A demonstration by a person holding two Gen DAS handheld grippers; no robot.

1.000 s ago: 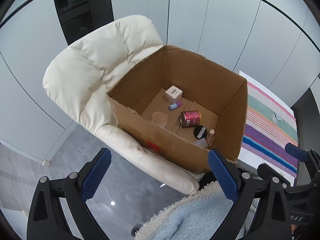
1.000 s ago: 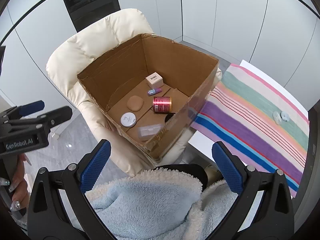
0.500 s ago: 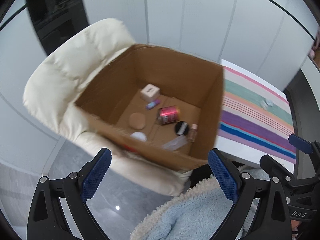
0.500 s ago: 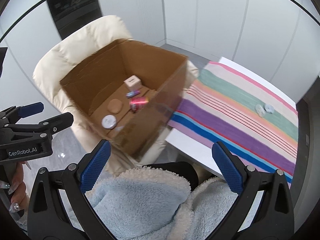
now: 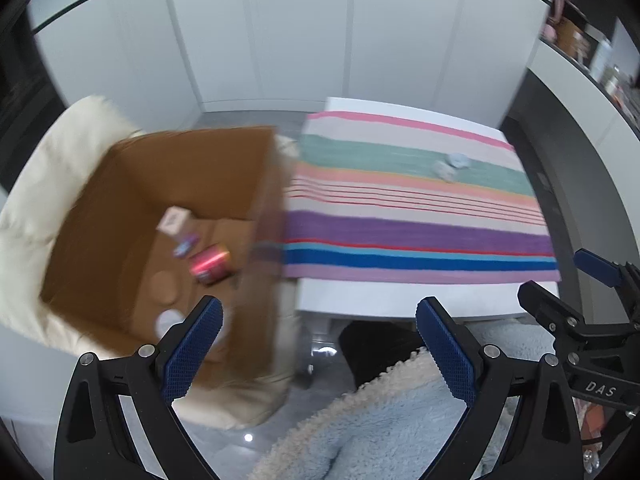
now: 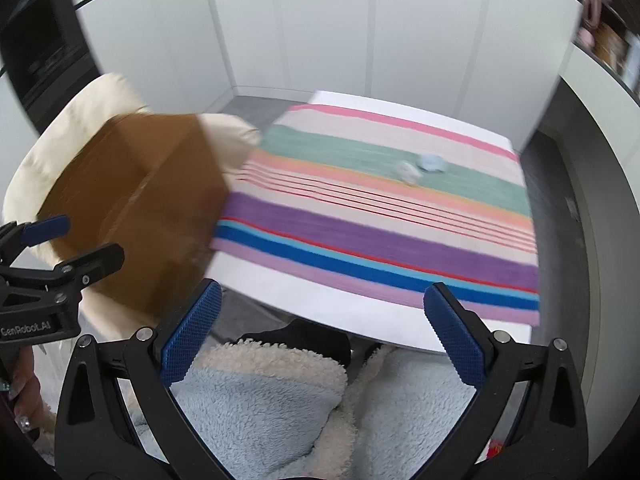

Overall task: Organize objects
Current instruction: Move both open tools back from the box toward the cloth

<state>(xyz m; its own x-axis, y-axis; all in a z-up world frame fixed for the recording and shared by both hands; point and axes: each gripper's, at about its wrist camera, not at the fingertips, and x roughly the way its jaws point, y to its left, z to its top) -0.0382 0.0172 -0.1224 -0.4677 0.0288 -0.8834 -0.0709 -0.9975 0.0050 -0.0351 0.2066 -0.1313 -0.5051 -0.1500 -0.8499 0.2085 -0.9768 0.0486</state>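
Observation:
An open cardboard box (image 5: 208, 176) sits on a cream armchair (image 5: 36, 200) at the left. Inside it lie a red can (image 5: 210, 266), a small white carton (image 5: 173, 220), a purple tube (image 5: 185, 246) and round compacts. Two small pale round objects (image 5: 450, 165) lie on the green stripe of the striped cloth (image 5: 416, 224) on the white table; they also show in the right wrist view (image 6: 420, 166). My left gripper (image 5: 318, 340) is open and empty, low in front of the table. My right gripper (image 6: 322, 332) is open and empty, facing the table.
The white table edge (image 6: 320, 300) is just ahead of both grippers. The person's fleecy blue lap (image 6: 260, 412) fills the foreground. White cabinet walls stand behind. A dark counter with shelves (image 5: 580, 92) runs along the right.
Both views have swung right, from the box toward the striped table. The box has slid to the left edge and the image is motion-blurred. Both grippers stay open.

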